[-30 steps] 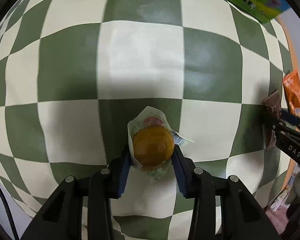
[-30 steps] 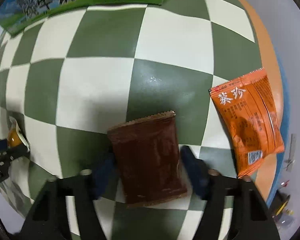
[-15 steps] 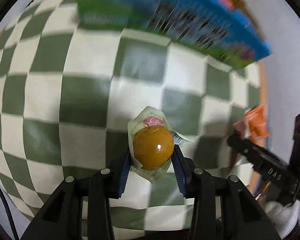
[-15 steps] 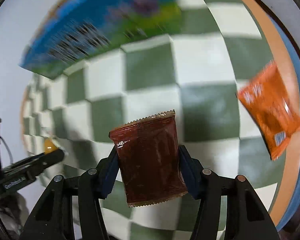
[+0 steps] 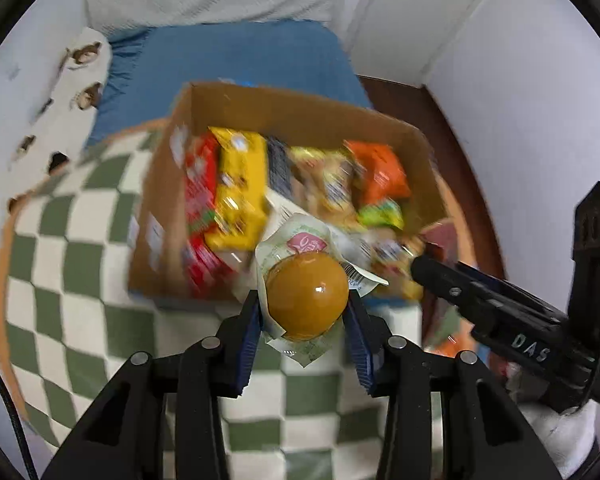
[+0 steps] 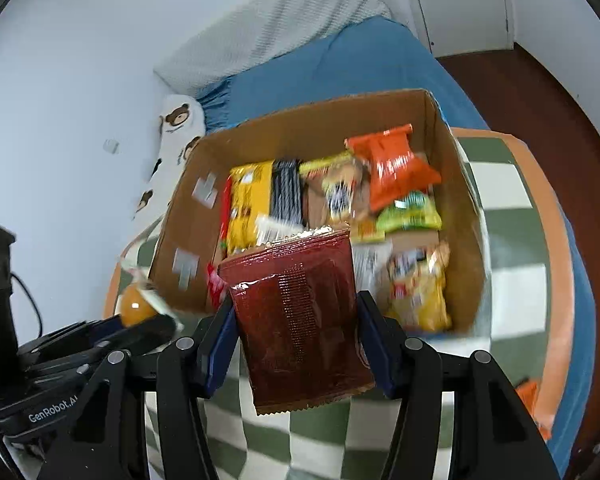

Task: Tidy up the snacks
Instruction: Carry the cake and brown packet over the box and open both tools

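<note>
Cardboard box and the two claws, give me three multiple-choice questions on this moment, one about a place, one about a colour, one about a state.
1. Where does the cardboard box stand?
A. on the checkered cloth
B. on the bare floor
C. on a shelf

2. What colour is the flat packet in the right claw?
A. bright green
B. dark red-brown
C. white

3. What is the left claw doing?
A. open and holding nothing
B. shut on a yellow bag
C. shut on the wrapped round snack

Answers: 1 A, green and white squares run under the box. 2 B, its foil shows dark red-brown. 3 C, both fingers press the amber round snack's sides.
</note>
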A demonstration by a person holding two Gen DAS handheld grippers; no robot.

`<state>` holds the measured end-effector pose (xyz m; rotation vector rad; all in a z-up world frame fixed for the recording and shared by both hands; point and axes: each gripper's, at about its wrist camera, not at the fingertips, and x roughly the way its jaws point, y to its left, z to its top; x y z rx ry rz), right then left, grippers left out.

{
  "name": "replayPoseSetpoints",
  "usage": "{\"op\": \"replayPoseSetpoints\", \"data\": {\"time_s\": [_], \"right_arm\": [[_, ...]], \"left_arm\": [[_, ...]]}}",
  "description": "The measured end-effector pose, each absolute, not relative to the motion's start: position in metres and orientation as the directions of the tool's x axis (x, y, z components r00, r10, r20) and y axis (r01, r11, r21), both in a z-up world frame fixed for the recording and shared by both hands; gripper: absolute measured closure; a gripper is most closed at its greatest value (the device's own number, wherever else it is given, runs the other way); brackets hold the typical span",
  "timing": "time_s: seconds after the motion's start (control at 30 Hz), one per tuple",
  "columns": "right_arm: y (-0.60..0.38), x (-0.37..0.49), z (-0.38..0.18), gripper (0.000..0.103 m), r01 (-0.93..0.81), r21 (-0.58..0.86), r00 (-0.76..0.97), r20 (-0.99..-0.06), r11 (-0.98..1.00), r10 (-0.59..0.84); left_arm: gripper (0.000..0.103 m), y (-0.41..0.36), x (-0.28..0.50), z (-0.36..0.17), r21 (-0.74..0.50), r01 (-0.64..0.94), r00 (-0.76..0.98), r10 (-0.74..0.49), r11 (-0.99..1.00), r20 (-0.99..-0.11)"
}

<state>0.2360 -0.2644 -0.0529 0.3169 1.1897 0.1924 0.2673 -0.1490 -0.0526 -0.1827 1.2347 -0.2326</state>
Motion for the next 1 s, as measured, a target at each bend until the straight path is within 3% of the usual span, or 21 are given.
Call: {"op": "replayPoseSetpoints", "data": {"time_s": [0.3,0.4,0.47,0.5,0.6,1.0], "right_arm": [[-0.259,0.317,-0.111,0.042,0.081,0.256,0.257,-0.939,0.963,0.228],[-0.255,0.329,-0.123,0.018,0.088,0.202,0.230,-0.957,0.975,0.178],[-0.251,0.334,-0.129,0.014,0.075,0.189,0.220,-0.961,0.979,0.169],[-0.250,0.334,-0.131,0.014,0.070,0.180,0.214,-0.963,0.981,0.162],[-0.246,0.335,-0.136,0.006,0.062,0.161,0.201,-0.969,0.985,0.146],[-0.255,0.313,-0.125,0.006,0.066,0.069,0.233,-0.971,0.995,0.052]], "left_arm": [[0.064,-0.126,0.340,-0.110,-0.132,0.024,0.213,-0.134,0.991,-0.968],[0.061,-0.120,0.351,-0.137,-0.109,0.000,0.178,-0.107,0.994,-0.978],[0.040,-0.113,0.355,-0.149,-0.122,-0.026,0.157,-0.116,0.992,-0.981],[0.034,-0.111,0.355,-0.153,-0.124,-0.034,0.152,-0.117,0.992,-0.981],[0.032,-0.112,0.355,-0.158,-0.123,-0.037,0.161,-0.116,0.992,-0.980],[0.030,-0.134,0.336,-0.145,-0.080,-0.011,0.224,-0.075,0.997,-0.972]]}}
